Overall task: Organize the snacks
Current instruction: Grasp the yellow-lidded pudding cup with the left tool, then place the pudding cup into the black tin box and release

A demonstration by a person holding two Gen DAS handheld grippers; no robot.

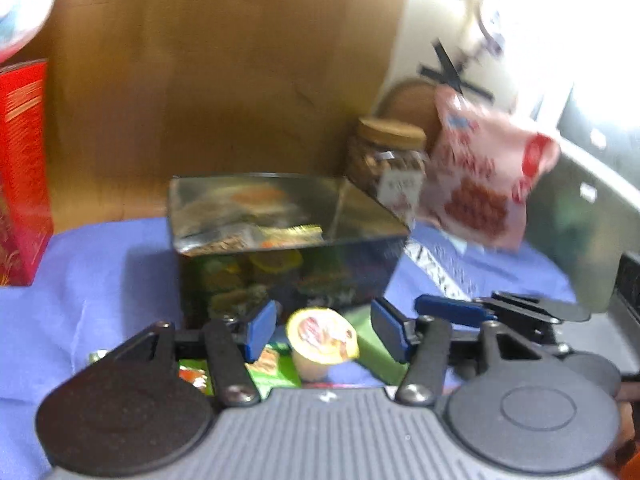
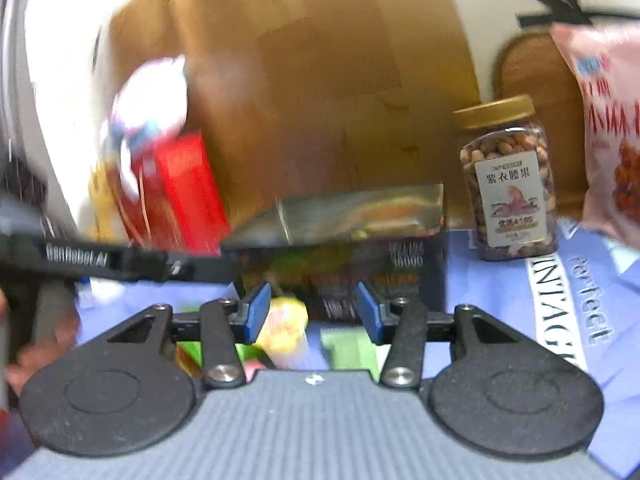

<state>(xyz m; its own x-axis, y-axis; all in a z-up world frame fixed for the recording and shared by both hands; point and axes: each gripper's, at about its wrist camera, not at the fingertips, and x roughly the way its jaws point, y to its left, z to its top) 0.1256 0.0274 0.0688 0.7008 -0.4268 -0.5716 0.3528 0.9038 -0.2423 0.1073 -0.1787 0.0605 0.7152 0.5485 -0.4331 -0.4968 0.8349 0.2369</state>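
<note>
A small jelly cup (image 1: 322, 342) with a yellow foil lid stands between the blue pads of my left gripper (image 1: 324, 330). The jaws are open, with a gap on each side of the cup. Just beyond is an open shiny tin (image 1: 288, 276) with snack packets inside. My right gripper (image 2: 313, 312) is open in front of the same tin (image 2: 400, 276). A blurred yellow cup (image 2: 286, 328) sits close to its left pad and well clear of the right one. I cannot tell whether it is the same cup. Green packets (image 1: 280, 372) lie under both grippers.
A blue cloth (image 1: 100, 272) covers the table in front of a brown cardboard wall (image 1: 220, 80). A red box (image 1: 22, 168) stands at the left. A nut jar (image 2: 508, 184) and a pink snack bag (image 2: 608, 128) stand at the right. My right gripper's blue finger (image 1: 452, 307) is close beside the left gripper.
</note>
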